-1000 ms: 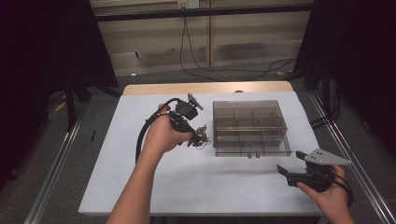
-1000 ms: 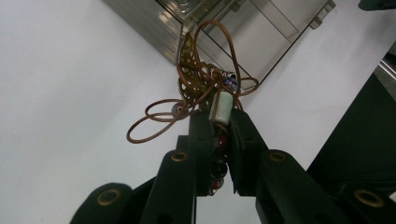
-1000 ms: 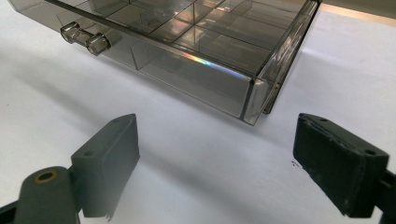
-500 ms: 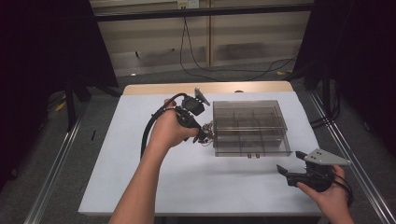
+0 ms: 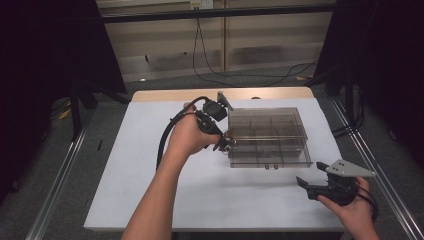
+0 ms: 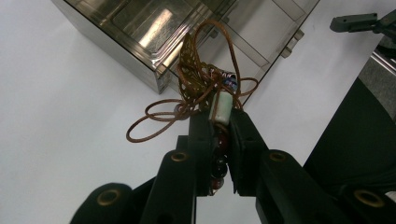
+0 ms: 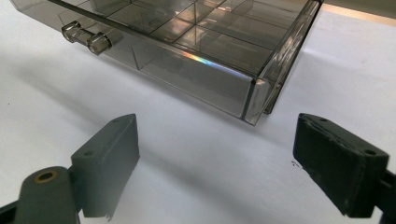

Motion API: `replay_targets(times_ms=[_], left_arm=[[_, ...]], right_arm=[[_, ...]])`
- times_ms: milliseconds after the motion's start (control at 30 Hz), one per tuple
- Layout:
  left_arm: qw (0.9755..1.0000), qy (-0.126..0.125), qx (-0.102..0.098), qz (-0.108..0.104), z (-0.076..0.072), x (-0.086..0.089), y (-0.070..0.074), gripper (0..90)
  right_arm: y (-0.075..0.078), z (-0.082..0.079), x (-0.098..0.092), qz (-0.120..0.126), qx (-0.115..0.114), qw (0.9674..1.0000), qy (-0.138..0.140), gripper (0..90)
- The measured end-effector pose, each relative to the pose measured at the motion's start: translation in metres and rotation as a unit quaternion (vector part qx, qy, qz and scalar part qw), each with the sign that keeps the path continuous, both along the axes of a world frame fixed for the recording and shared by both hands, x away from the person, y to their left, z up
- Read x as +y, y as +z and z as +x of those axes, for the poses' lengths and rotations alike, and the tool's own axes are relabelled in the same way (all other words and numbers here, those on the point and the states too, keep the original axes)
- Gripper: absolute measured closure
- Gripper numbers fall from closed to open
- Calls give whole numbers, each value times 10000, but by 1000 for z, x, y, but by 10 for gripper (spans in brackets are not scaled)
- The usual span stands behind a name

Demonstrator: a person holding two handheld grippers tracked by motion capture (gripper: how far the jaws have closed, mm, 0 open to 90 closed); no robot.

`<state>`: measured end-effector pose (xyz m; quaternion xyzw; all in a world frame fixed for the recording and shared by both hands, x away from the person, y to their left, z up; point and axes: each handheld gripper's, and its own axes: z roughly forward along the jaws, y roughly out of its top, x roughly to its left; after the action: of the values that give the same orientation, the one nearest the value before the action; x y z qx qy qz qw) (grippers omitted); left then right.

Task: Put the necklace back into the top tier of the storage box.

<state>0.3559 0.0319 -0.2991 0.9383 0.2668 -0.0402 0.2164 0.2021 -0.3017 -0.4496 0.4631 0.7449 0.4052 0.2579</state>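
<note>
- The left claw point(image 6: 219, 140) is nearly closed, its two black jaws clamped on a beaded brown-cord necklace point(image 6: 205, 88) with dark red beads, one pale green bead and a gold filigree pendant.
- The beads sit between the jaws; the pendant and loops of cord stick out past the tips and hang free above the white desk point(image 6: 70, 116).
- Just beyond the tips lies a smoky transparent plastic compartment box point(image 6: 154, 28); the cord loops overlap its near corner.
- In the high view the left claw point(image 5: 226, 142) is at the box's point(image 5: 267, 135) left edge, the necklace point(image 5: 227, 144) dangling against that side.
- Compared with a second ago, the left hand point(image 5: 190, 135) has carried the claw closer to the box and slightly higher; the grip looks unchanged.
- The right claw point(image 7: 215, 154) stands wide open with nothing between its jaws, facing a corner of the box point(image 7: 201, 60).
- In the high view the right claw point(image 5: 306, 185) is well apart from the left one, beside the box's near right corner, where it was before.
</note>
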Motion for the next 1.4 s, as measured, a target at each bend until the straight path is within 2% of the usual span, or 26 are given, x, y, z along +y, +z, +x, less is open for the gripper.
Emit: replay_targets(times_ms=[467, 933, 1400], left_arm=[[9998, -159, 38, 81, 0, -12, -3, 811], [9998, -173, 20, 96, 2, -23, -12, 810], [9993, -342, 61, 159, 3, -38, -25, 809]], right_arm=[[0, 0, 1, -14, -1, 10000, 29, 142], [1, 0, 0, 13, -8, 10000, -2, 142], [2, -1, -3, 22, -25, 10000, 1, 142]])
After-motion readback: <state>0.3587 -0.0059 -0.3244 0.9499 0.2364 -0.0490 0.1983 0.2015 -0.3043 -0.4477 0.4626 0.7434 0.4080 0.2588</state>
